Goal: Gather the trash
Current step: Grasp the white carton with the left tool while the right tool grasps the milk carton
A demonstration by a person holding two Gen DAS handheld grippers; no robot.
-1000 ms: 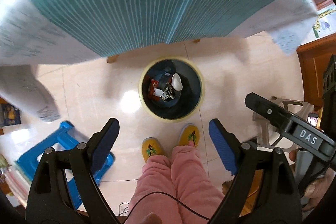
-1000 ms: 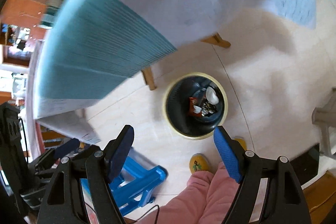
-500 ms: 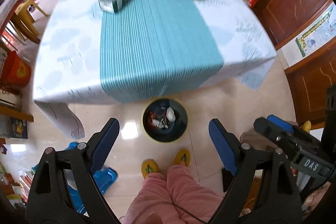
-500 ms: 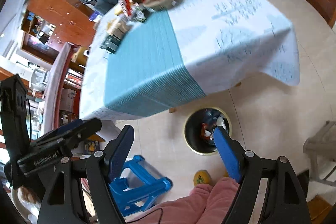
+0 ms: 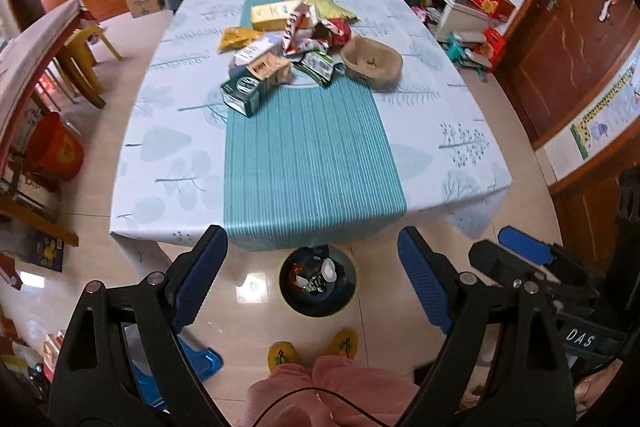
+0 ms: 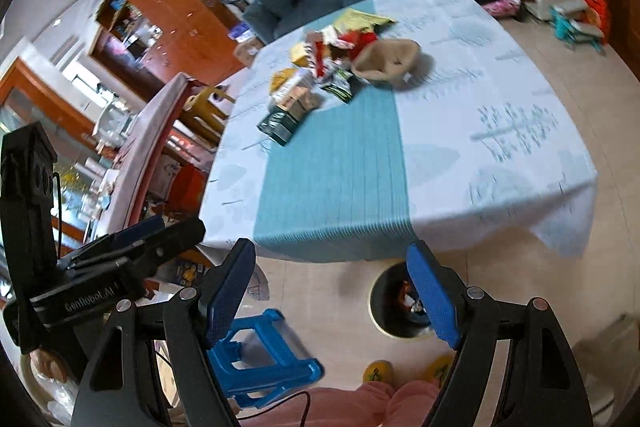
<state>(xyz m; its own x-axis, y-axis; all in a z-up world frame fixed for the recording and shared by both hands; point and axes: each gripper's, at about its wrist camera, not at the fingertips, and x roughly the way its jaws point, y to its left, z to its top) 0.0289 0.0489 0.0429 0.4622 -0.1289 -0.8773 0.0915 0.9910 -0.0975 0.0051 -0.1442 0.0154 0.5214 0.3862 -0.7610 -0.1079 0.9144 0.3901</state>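
Blue-padded left hand-held gripper (image 5: 310, 283) agape, empty, right hand-held gripper (image 6: 332, 293) likewise

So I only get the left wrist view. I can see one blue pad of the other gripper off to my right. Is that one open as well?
Observer: Yes. In the right wrist view, the right gripper is wide open, with nothing between its fingers.
Operator: And the blue thing half hidden behind my left finger?
Observer: A blue stool, on the floor to the left of the bin.
Operator: What does my own gripper look like from outside?
Observer: The left gripper is black, with "GenRobot.AI" printed on its side.
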